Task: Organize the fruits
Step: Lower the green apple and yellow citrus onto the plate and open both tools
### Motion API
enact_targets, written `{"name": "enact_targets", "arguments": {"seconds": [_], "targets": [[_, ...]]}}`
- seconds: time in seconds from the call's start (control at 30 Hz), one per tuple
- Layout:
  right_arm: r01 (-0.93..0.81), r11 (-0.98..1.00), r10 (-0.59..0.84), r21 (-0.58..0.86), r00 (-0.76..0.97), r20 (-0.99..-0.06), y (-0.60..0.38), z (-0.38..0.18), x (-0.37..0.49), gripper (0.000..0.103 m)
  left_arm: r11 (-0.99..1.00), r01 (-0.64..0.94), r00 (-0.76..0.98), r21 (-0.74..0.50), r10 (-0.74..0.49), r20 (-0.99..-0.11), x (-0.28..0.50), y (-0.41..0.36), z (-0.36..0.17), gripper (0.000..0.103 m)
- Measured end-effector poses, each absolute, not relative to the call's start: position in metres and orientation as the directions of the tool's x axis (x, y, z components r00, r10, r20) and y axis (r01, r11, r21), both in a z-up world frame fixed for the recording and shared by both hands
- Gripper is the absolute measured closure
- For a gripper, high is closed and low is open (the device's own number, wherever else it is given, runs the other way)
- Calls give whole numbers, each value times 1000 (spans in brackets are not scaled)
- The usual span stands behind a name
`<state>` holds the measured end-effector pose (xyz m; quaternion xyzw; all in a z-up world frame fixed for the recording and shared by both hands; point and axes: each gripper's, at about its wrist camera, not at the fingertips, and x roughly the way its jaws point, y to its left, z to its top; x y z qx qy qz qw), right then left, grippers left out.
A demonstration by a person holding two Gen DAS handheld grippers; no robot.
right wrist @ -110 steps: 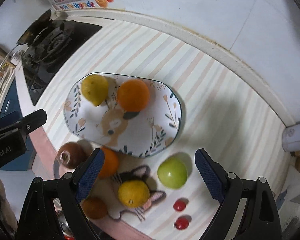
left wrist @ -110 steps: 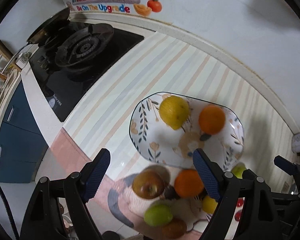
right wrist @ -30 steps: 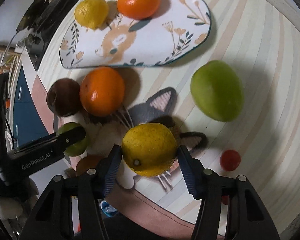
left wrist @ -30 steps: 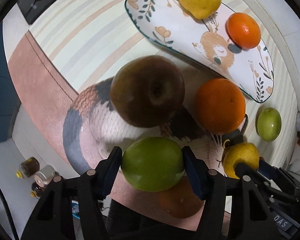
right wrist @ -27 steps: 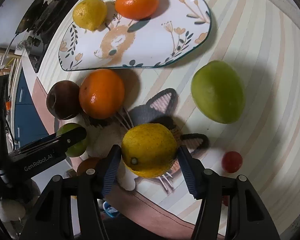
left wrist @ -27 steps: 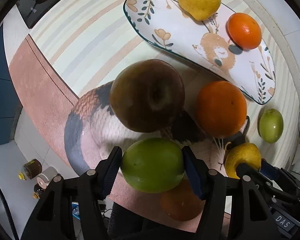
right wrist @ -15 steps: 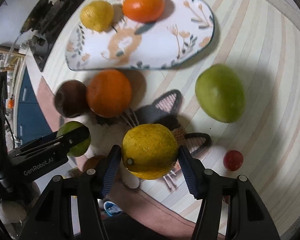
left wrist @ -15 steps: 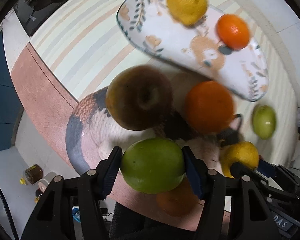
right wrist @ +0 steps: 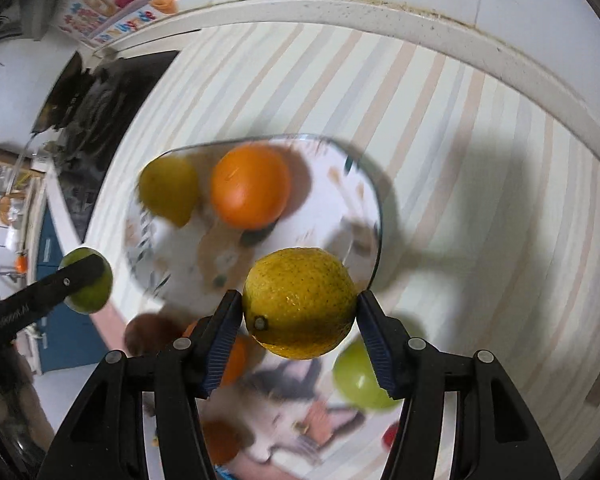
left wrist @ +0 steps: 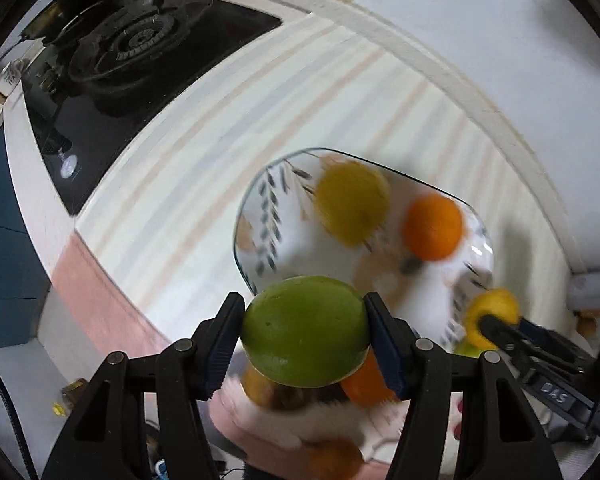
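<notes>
My left gripper (left wrist: 305, 330) is shut on a green fruit (left wrist: 305, 330) and holds it in the air near the front edge of the patterned plate (left wrist: 256, 216). My right gripper (right wrist: 299, 303) is shut on a yellow citrus (right wrist: 299, 303), held above the plate's (right wrist: 364, 184) near right rim. The plate carries a yellow fruit (left wrist: 352, 202) and an orange (left wrist: 433, 227). The yellow citrus also shows in the left wrist view (left wrist: 492, 312), and the green fruit in the right wrist view (right wrist: 96, 286).
On the cat-print mat below lie an orange (right wrist: 236, 356), a brown fruit (right wrist: 148, 334), a second green fruit (right wrist: 356, 376) and a small red fruit (right wrist: 389, 438). A black gas hob (left wrist: 128, 44) stands at the far left. The counter edge drops off at the left.
Both grippers have lifted their fruits off the mat and swung up and forward toward the plate. The view is motion-blurred. The fruits on the plate have not moved.
</notes>
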<state>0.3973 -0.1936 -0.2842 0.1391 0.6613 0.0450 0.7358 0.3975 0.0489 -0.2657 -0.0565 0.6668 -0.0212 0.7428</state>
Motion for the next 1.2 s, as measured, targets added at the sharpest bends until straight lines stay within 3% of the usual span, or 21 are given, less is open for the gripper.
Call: {"name": "enact_targets", "arguments": {"seconds": [0.3, 0.67, 0.7, 0.73, 0.83, 0.93, 1.0, 1.2], "targets": [[105, 962, 243, 250, 78, -967, -184, -319, 424, 42, 996, -37, 16, -76, -75, -997, 434, 47, -311, 44], [127, 957, 255, 261, 63, -965, -190, -321, 425, 40, 997, -37, -43, -72, -74, -996, 438, 51, -331, 44], [127, 958, 250, 256, 65, -966, -188, -320, 425, 36, 997, -38, -47, -72, -73, -996, 439, 51, -331, 44], [132, 955, 259, 266, 70, -963, -189, -318, 425, 26, 996, -41, -48, -74, -76, -996, 439, 52, -331, 44], [139, 953, 260, 269, 77, -962, -190, -312, 422, 22, 995, -51, -36, -86, -88, -995, 434, 53, -325, 37], [127, 958, 248, 257, 87, -965, -187, -304, 418, 17, 994, -63, -14, -87, -88, -996, 431, 57, -315, 16], [120, 961, 241, 251, 89, -966, -185, -299, 415, 9, 994, -66, -9, -86, -87, -996, 428, 59, -311, 14], [67, 981, 174, 182, 119, -978, -170, -276, 395, 9, 997, -58, 37, -58, -56, -998, 407, 58, -286, 14]]}}
